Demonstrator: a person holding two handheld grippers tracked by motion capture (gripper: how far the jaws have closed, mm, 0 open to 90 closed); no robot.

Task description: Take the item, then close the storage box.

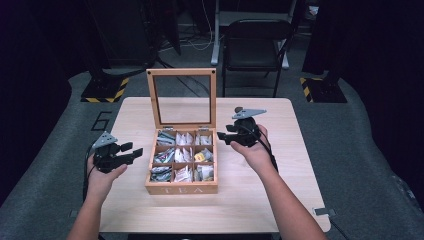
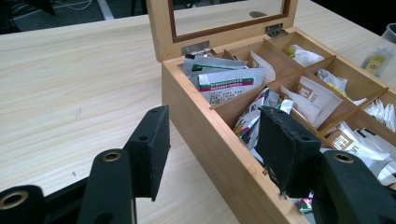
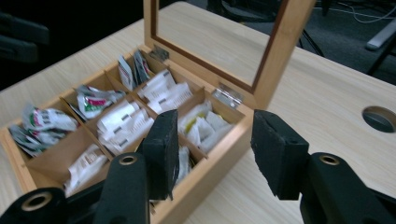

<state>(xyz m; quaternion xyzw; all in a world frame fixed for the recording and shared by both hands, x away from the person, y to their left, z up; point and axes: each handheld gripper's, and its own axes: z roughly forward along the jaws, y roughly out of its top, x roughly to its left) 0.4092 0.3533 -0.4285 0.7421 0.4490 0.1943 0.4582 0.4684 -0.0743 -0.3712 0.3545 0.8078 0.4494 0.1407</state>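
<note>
While the bench [image 1: 260,195] carries the open tea box [image 1: 181,189] at its centre, printing on the sachets [image 1: 183,173] is illegible; left claw [image 1: 134,150] and right claw [image 1: 223,135] flank it, part-open, empty.

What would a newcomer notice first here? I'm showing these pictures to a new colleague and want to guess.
Most likely the wooden tea box in the middle of the table, its glass-paned lid standing upright and its nine compartments stuffed with tea sachets. Next, the two black grippers flanking it: the left gripper and the right gripper, both open with nothing between the fingers.
</note>
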